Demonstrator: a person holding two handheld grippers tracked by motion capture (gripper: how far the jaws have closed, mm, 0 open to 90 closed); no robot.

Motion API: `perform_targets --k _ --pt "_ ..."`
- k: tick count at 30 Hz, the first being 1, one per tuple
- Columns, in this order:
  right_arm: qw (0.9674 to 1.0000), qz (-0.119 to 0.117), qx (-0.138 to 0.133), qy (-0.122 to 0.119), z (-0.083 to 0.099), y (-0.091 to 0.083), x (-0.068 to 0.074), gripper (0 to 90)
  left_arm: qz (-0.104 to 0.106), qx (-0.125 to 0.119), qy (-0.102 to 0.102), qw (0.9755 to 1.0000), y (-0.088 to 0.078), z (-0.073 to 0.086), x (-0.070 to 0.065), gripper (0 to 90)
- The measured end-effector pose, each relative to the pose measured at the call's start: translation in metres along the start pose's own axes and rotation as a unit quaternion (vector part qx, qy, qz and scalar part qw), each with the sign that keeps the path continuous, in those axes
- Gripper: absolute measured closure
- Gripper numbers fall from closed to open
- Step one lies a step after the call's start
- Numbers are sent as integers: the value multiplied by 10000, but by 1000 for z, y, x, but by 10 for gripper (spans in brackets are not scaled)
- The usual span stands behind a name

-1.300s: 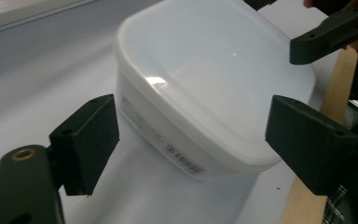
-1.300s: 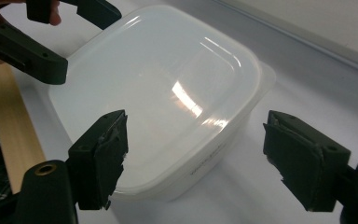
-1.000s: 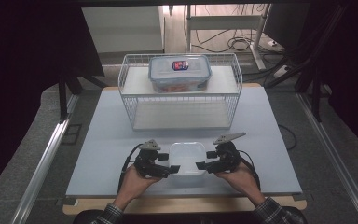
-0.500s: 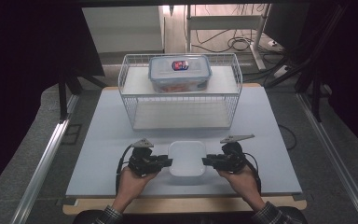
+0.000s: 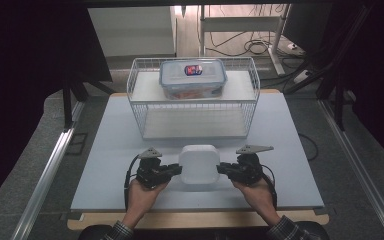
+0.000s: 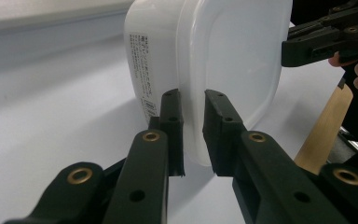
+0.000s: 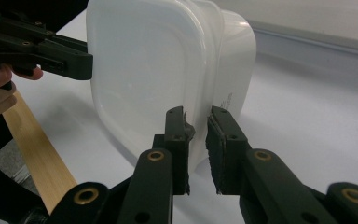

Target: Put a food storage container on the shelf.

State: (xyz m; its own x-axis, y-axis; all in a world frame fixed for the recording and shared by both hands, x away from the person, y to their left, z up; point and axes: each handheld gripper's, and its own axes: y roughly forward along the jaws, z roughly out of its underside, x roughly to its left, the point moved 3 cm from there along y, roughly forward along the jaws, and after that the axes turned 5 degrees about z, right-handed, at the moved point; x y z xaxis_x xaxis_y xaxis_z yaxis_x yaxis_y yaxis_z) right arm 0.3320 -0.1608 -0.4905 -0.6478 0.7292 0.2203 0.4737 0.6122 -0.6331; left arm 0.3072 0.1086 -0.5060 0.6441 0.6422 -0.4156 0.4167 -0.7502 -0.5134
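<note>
A white lidded plastic container (image 5: 199, 164) stands on edge near the table's front, its flat lid facing the person. The left gripper view shows its lid (image 6: 233, 60) and a printed label on its side. My left gripper (image 5: 177, 170) holds its left rim, my right gripper (image 5: 221, 170) its right rim. Both pairs of jaws have just been closing, and the rim is now pinched between the pads of each (image 6: 192, 98) (image 7: 198, 114). The right gripper view shows the same container (image 7: 140, 70). Whether its lower edge touches the table I cannot tell.
A white wire basket rack (image 5: 195, 107) stands at the back of the pale table (image 5: 290, 150). A clear lidded box (image 5: 193, 77) with a red and blue item inside sits on top of it. The wooden front edge (image 5: 195, 219) runs below the hands.
Both grippers' jaws went from wide apart to closed on the container's rim. The container, earlier flat and wide, now looks squarer and whiter, lid toward the person.
</note>
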Motion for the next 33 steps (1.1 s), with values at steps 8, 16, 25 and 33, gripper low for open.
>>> perform_targets --k 8,16,25,33 --pt "9997 -110 -196 -125 -10 -6 2 782 -64 -112 140 9998 -10 -14 -4 789" --pt "9987 -29 -443 -241 -28 -16 2 783 -154 -190 357 9991 -16 -36 -8 788" --pt "9971 -35 -660 -378 -58 -25 3 782 -332 -373 554 9972 -31 -65 -13 787" --pt "9952 28 -845 -485 -86 -34 7 781 -448 -517 676 9954 -44 -89 -15 786"
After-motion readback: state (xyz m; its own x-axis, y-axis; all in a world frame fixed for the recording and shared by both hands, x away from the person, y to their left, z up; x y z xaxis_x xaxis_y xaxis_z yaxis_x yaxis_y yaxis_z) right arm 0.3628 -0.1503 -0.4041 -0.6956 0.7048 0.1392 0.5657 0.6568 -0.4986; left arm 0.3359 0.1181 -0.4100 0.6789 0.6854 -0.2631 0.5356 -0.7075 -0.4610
